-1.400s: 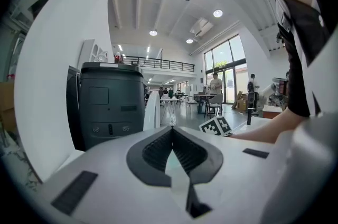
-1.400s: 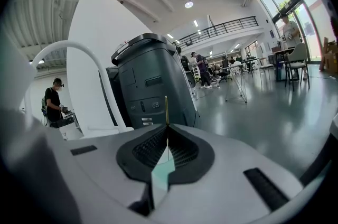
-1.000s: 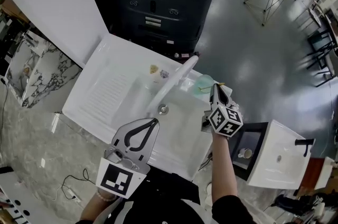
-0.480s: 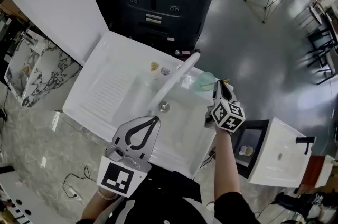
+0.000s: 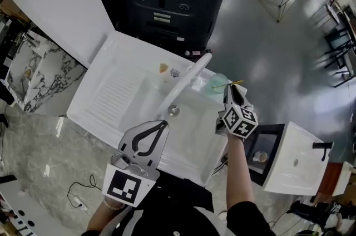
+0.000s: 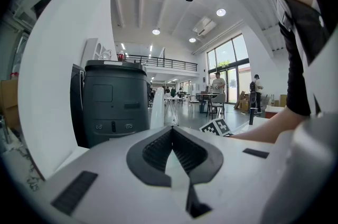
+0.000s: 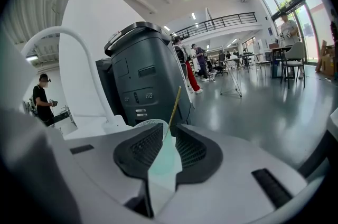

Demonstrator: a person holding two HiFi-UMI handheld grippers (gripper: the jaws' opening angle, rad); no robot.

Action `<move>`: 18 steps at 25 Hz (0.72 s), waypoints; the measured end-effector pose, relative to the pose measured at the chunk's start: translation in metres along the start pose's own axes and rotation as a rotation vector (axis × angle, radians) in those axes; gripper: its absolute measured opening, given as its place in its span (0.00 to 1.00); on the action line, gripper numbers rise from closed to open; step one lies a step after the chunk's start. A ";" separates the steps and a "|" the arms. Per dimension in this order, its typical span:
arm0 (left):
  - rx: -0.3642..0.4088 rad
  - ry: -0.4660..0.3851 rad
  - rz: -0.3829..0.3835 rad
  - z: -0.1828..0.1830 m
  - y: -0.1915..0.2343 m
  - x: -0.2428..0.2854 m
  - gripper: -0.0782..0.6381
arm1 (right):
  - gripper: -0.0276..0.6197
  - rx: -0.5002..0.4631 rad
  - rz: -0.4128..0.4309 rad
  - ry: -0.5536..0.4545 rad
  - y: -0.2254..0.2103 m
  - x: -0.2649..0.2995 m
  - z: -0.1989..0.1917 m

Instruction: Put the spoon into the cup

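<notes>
White sink (image 5: 105, 97) below. Right gripper (image 7: 167, 130) has its jaws slightly apart, loose around the spoon (image 7: 175, 105), which leans in the green cup (image 7: 158, 157) at the sink's far corner beside the faucet (image 5: 188, 80). Left gripper (image 6: 171, 131) is clenched and empty, over the near rim.

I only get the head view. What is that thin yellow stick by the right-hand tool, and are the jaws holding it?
Observer: It is the spoon handle. The right gripper view shows the right gripper with its jaws slightly apart. The handle stands in the gap, and I can't see it being pinched.
Operator: From up here it seems to lie flat across the cup. Does it?
Observer: No. Seen along the jaws, it rises steeply out of the pale green cup. It leans a little, and its lower end drops below the rim.
</notes>
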State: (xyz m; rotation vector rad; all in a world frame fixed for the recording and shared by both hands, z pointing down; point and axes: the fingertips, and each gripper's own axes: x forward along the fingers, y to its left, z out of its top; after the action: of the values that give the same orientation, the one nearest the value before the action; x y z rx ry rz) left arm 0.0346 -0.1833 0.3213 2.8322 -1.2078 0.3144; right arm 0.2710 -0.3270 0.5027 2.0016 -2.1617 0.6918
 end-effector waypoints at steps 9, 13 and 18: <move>-0.024 0.001 -0.002 -0.002 -0.001 -0.002 0.10 | 0.13 -0.046 -0.028 -0.036 0.001 -0.013 0.006; -0.021 -0.001 -0.012 -0.002 -0.003 -0.003 0.10 | 0.12 -0.086 -0.037 -0.065 0.005 -0.022 0.012; -0.034 0.000 -0.022 -0.003 -0.004 -0.007 0.10 | 0.05 -0.114 -0.030 -0.073 0.017 -0.036 0.014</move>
State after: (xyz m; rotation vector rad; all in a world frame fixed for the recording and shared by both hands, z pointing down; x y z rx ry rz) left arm 0.0323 -0.1750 0.3228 2.8147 -1.1692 0.2902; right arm 0.2617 -0.2995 0.4721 2.0262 -2.1524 0.4872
